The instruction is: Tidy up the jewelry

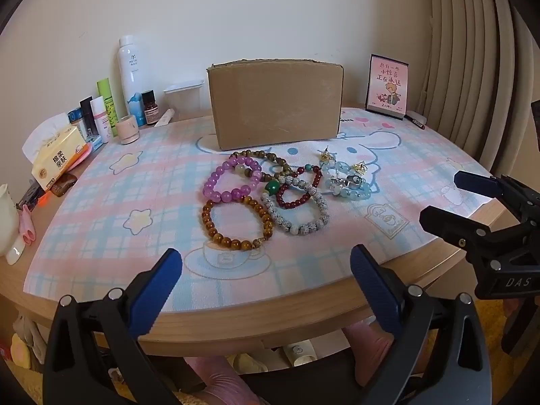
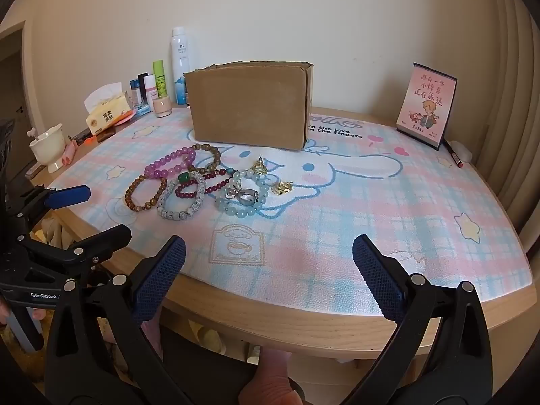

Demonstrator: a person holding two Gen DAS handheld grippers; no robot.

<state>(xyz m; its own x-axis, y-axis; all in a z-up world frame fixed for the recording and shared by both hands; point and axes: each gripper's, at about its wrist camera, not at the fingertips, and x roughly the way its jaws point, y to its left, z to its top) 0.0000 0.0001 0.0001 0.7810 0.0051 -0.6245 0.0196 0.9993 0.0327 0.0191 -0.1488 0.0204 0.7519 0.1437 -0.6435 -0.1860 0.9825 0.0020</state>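
Observation:
A pile of jewelry lies mid-table before a brown cardboard box (image 1: 275, 103) (image 2: 248, 104): a purple bead bracelet (image 1: 233, 179) (image 2: 170, 165), an amber bracelet (image 1: 236, 224) (image 2: 145, 194), a white speckled bracelet (image 1: 300, 209) (image 2: 182, 200), a dark red bracelet (image 1: 300, 189) (image 2: 202, 185), a pale blue bracelet (image 1: 347, 179) (image 2: 241, 199), a silver ring (image 2: 248, 197) and gold earrings (image 1: 359, 167) (image 2: 281, 187). My left gripper (image 1: 266, 270) is open and empty at the near edge. My right gripper (image 2: 268, 260) is open and empty, also short of the pile.
The round table carries a pink and blue cartoon mat (image 1: 152, 202) (image 2: 371, 219). Bottles (image 1: 130, 77) (image 2: 180, 60), a tissue pack (image 1: 57, 162) (image 2: 103, 114) and a white cup (image 2: 49, 146) crowd the back left. A small calendar card (image 1: 388, 86) (image 2: 427, 106) stands back right.

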